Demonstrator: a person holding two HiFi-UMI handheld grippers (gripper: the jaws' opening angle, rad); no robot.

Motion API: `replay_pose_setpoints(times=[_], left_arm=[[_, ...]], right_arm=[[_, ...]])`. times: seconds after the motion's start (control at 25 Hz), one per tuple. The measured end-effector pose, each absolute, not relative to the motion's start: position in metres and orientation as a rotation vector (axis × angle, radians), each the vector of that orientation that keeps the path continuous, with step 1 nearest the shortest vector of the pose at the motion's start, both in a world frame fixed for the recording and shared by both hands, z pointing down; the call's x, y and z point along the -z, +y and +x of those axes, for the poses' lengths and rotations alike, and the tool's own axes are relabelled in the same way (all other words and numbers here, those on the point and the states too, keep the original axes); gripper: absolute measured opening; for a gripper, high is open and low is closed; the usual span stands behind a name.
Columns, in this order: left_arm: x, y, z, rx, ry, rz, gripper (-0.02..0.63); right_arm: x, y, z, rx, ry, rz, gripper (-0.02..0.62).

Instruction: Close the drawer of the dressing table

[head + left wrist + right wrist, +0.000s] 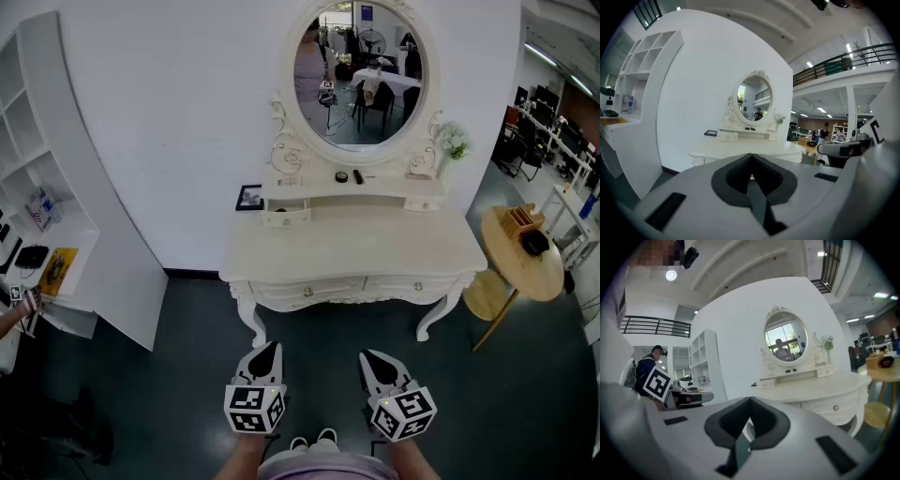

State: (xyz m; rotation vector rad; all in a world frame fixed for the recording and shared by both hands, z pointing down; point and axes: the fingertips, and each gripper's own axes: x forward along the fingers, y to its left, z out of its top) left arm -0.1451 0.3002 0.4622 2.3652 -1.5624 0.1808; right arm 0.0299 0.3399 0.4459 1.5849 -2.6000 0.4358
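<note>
Drawer (286,217), the small upper-left one above the tabletop (375,246), sticks out a bit. It's straight ahead, well apart from both grippers. Left gripper (268,350) is nearer, approx in line w/ it; right gripper (372,358) sits off to the side. Both pairs of fingers closed, nothing held.

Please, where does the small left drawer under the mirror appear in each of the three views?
Head view: the small left drawer is left of centre, below the oval mirror.
Left gripper view: near the middle, below and left of the oval mirror.
Right gripper view: near the middle, below and left of the oval mirror.
Shared landmark: the oval mirror.
</note>
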Motion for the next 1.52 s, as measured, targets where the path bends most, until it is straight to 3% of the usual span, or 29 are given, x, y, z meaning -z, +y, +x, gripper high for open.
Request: replay_pose_setpoints(times=[0.8, 0.92, 1.52], left_arm=[[-0.462, 0.298, -0.124, -0.206, -1.644, 2.342, 0.006], [-0.460, 0.299, -0.123, -0.193, -1.648, 2.330, 0.086], [-0.455, 0.268, -0.131, -0.174, -1.727, 2.292, 0.296]], right_arm=[[-0.442, 0.338, 0.061, -0.405, -2.623, 1.595, 0.003], [-0.442, 0.339, 0.063, -0.406, -2.628, 1.591, 0.003], [-0.446, 0.317, 0.077, -0.450, -2.619, 1.612, 0.003]])
